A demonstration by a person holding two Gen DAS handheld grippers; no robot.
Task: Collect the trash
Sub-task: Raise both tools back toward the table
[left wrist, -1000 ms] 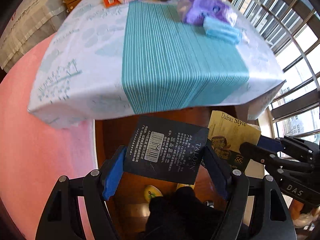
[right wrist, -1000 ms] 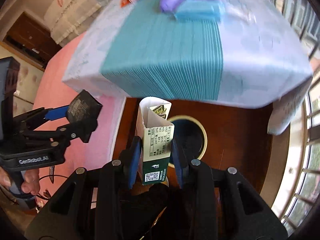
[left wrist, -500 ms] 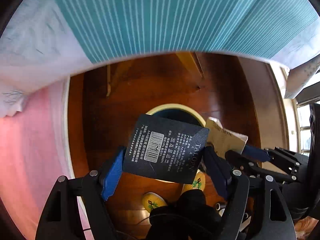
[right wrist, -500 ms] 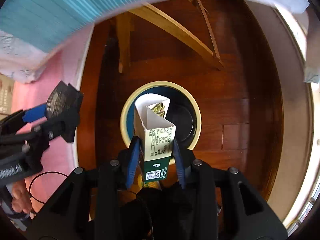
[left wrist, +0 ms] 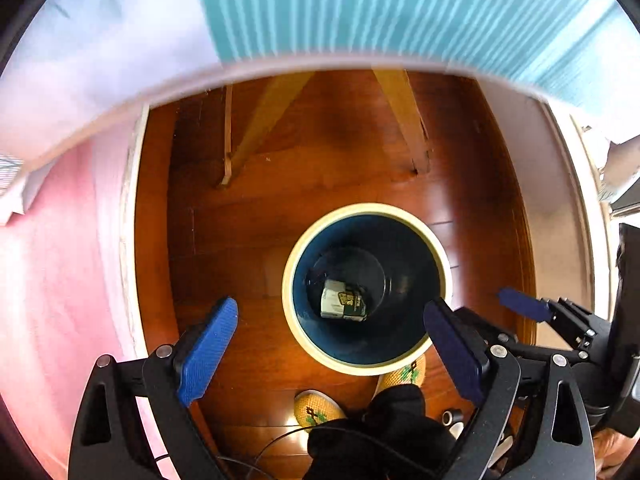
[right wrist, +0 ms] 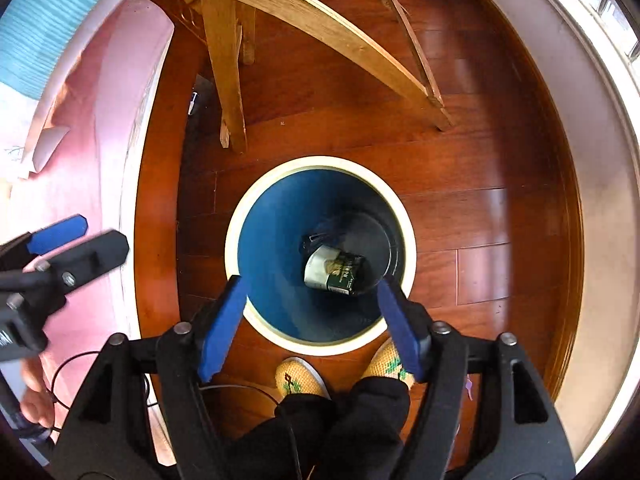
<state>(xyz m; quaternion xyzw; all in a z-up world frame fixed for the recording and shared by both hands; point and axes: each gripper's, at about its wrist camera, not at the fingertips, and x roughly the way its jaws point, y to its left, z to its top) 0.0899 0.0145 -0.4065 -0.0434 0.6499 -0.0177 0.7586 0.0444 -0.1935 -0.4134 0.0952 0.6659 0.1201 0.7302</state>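
Both grippers, left (left wrist: 332, 344) and right (right wrist: 316, 326), opening empty above bin rim (right wrist: 240, 216)

Setting: a home, most likely a bedroom or living room. Evidence: polished red-brown wood floor (right wrist: 480, 128); pale wooden table legs (right wrist: 224, 80) under a cloth (left wrist: 360, 8) striped teal and white, which overhangs the table edge; pink bedding (left wrist: 48, 280) along the floor's left edge; a small round bin (right wrist: 236, 240), cream rim, blue inside, on the floor by the legs; a person's knitted yellow slippers (right wrist: 298, 378) beside the bin.
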